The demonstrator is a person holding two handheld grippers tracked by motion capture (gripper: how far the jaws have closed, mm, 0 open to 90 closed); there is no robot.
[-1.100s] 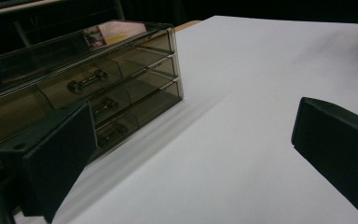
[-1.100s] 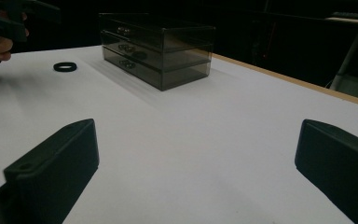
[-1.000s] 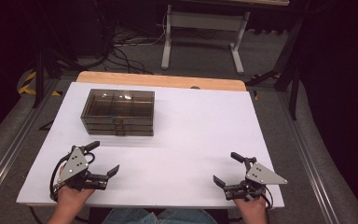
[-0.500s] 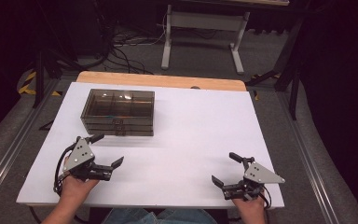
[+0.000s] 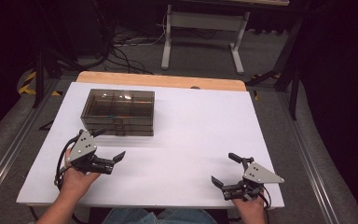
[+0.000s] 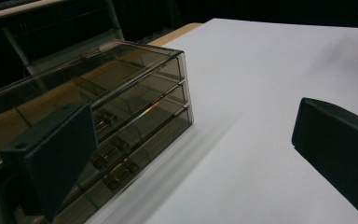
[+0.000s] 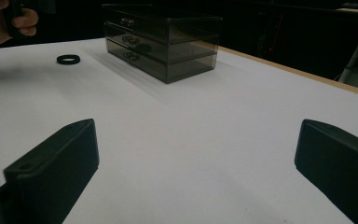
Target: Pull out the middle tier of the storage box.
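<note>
Surface (image 5: 191, 140) white, wooden strip along far edge. Smoked-plastic drawer box (image 5: 119, 112) sits toward far-left corner, three drawers shut, fronts facing near edge. Left gripper (image 5: 107, 147) hovers just beside box front, jaws apart, empty. Right gripper (image 5: 223, 170) near near-right corner, jaws apart, empty. Small black ring (image 7: 68, 59) lies near left edge. Judged step: approach; next, line jaws on a drawer handle.
</note>
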